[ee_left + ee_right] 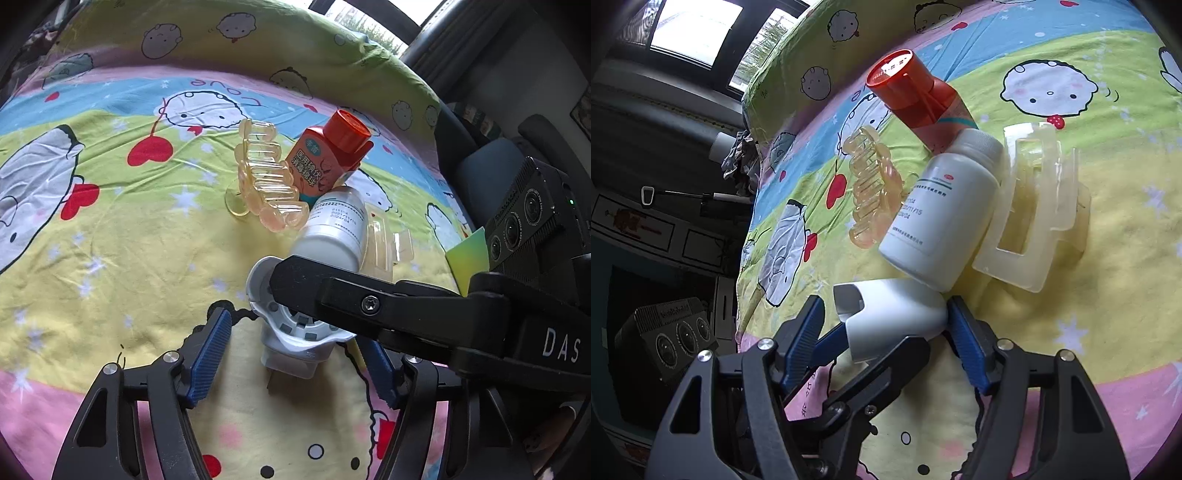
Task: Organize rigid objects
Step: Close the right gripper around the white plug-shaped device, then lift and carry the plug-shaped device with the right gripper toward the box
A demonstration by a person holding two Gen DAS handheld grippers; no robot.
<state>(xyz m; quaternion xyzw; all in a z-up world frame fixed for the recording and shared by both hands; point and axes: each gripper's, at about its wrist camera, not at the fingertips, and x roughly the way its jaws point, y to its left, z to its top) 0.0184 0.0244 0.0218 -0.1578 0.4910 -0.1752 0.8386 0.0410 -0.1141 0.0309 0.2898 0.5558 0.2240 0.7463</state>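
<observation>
Both tongs, left [295, 354] and right [886, 325], stood open around the white plastic plug-in adapter [894, 314], gripping nothing; bottles and clips clustered at 12 o'clock, sorting seemingly nearly complete

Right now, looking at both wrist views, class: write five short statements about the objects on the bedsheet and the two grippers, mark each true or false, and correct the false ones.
1. The orange bottle has an orange cap. True.
2. The white bottle stands upright. False: it lies on its side.
3. The amber hair claw lies beside the orange bottle. True.
4. The white plug-in adapter sits far from both grippers. False: it lies between the open fingers of the left gripper and the right gripper.
5. The pale clear hair clip is on top of the orange bottle. False: it lies on the bedsheet against the white bottle.
</observation>
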